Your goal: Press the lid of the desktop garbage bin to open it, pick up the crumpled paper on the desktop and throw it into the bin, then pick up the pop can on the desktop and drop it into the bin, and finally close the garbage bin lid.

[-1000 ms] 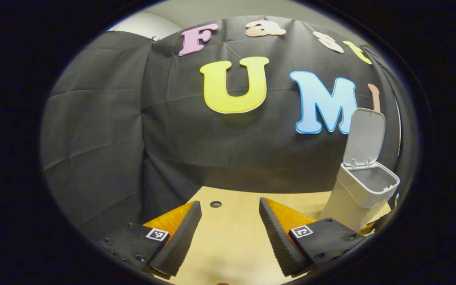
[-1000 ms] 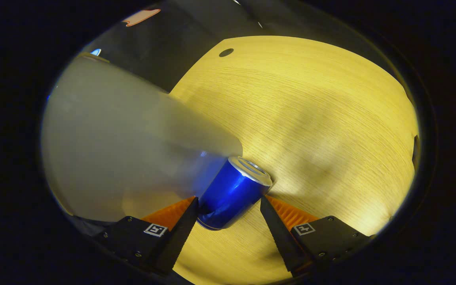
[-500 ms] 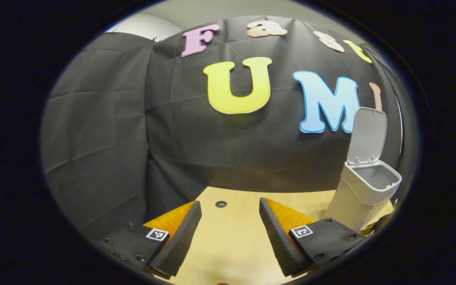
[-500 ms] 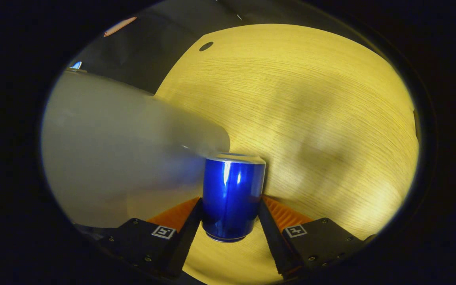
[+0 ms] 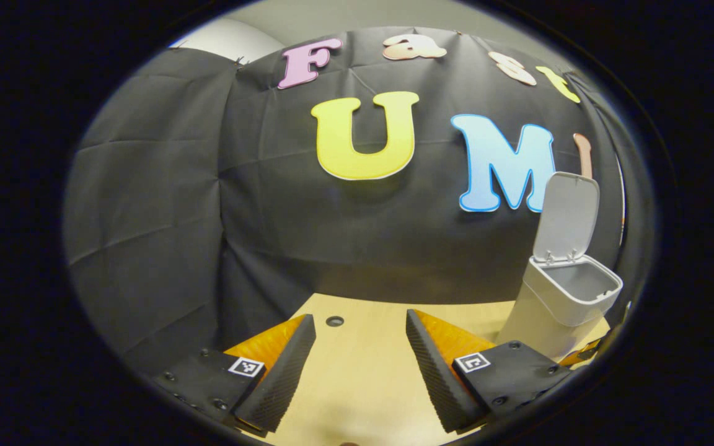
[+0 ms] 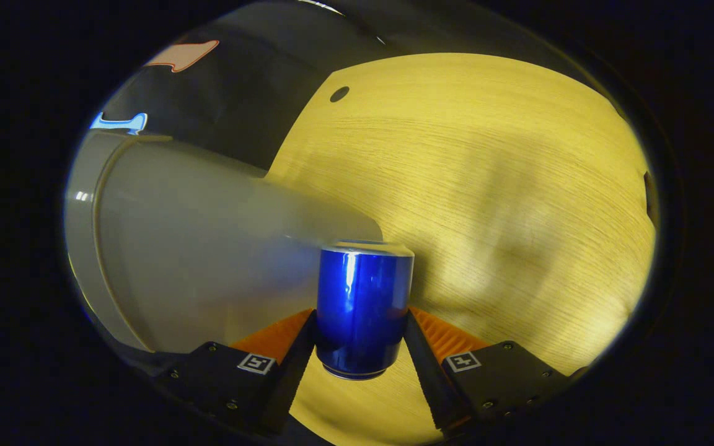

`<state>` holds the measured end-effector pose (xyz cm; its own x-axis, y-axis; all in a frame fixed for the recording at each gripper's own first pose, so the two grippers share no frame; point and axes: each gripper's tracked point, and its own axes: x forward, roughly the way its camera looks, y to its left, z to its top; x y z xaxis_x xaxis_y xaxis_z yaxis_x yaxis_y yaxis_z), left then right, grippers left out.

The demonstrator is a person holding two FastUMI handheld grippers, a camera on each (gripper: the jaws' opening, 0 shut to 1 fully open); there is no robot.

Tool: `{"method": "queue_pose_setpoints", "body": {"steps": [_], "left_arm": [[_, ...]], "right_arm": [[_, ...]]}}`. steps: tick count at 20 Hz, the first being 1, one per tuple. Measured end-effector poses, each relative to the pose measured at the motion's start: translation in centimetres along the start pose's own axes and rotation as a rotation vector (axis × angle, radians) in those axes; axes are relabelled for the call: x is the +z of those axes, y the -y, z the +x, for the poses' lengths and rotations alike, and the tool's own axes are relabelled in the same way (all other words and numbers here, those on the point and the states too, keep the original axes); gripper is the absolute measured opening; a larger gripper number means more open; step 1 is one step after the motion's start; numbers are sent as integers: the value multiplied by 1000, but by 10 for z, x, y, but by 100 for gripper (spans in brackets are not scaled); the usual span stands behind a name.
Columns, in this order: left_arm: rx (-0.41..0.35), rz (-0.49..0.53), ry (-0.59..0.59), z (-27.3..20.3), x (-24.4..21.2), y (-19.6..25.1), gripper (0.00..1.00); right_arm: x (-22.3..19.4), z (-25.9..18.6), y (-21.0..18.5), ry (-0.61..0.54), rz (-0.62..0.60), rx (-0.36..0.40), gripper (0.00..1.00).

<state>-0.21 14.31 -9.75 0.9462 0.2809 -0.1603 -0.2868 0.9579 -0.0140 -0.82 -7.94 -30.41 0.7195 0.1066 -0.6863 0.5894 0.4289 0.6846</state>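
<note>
The garbage bin [image 5: 564, 297] stands open on the bench [image 6: 487, 186], lid [image 5: 566, 214] up, so opening is done. The right gripper [image 6: 360, 347] has its jaws clamped on the pop can [image 6: 362, 303], just beside the bin wall; dropping it in and closing remain. The left gripper [image 5: 357, 365] has its jaws wide apart, holding nothing

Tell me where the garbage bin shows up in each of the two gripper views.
Left gripper view: the garbage bin stands at the right edge on the wooden desktop, its lid raised upright.
Right gripper view: its pale side wall spreads across the left half, close up, just behind the blue pop can.
Shared landmark: the small dark hole in the desktop.
</note>
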Motion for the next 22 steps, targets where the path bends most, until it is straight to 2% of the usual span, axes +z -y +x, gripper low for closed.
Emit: {"method": "queue_pose_setpoints", "body": {"steps": [1, 5, 6, 8, 9, 11, 16, 17, 22], "left_arm": [[-8, -2, 2, 1, 1, 4, 99], [-49, -5, 10, 5, 3, 18, 93], [-59, -5, 13, 5, 4, 22, 96], [-78, -6, 18, 5, 6, 28, 96], [-84, -6, 20, 5, 6, 29, 93], [-97, -4, 20, 5, 5, 35, 96], [-110, 5, 23, 3, 6, 36, 99], [-109, 6, 25, 2, 6, 34, 96], [-91, -2, 19, -2, 4, 23, 99]], "right_arm": [[4, -8, 0, 15, 2, 11, 84], [26, -44, 6, 99, -1, 47, 84], [33, -54, 4, 129, -21, 52, 84], [51, -73, -4, 191, -72, 67, 84], [61, -86, -7, 220, -95, 78, 84], [74, -111, -14, 274, -144, 96, 84], [99, -154, -41, 398, -255, 128, 84], [104, -159, -50, 421, -264, 138, 84], [109, -172, -87, 476, -339, 179, 84]]}}
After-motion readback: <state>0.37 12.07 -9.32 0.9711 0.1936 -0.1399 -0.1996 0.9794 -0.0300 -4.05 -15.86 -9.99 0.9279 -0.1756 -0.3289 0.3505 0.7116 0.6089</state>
